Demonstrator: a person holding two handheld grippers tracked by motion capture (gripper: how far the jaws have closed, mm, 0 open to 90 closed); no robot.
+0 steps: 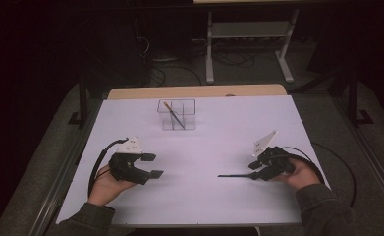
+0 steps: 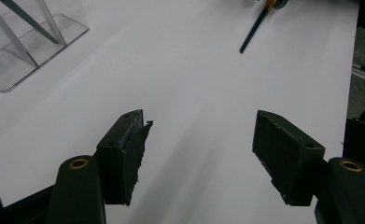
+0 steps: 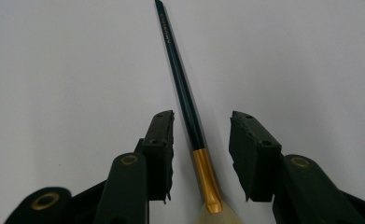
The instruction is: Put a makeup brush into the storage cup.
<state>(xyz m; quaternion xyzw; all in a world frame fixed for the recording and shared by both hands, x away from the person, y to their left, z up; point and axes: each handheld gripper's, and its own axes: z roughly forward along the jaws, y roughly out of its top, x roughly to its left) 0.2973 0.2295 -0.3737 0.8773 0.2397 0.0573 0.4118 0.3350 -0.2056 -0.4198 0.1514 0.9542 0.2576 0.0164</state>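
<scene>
Lower left of the high view: the left hand-held gripper [image 1: 152,165] sits just above the white worktop [image 1: 214,147], its jaws set wide apart with bare worktop between them. Its own view confirms this: both pads [image 2: 132,154] are clear of any object.

Upper centre of the high view: a clear acrylic organiser [image 1: 178,115] stands on the worktop, well apart from both hands, with one paintbrush [image 1: 173,114] leaning inside a compartment.

Lower right of the high view: the right hand-held gripper [image 1: 253,170] is low over a second paintbrush [image 1: 233,175], which lies flat with its dark handle pointing left. In the right gripper view this brush runs between the partly open jaws, gold ferrule [image 3: 207,179] near the bottom edge; neither pad touches it.
</scene>
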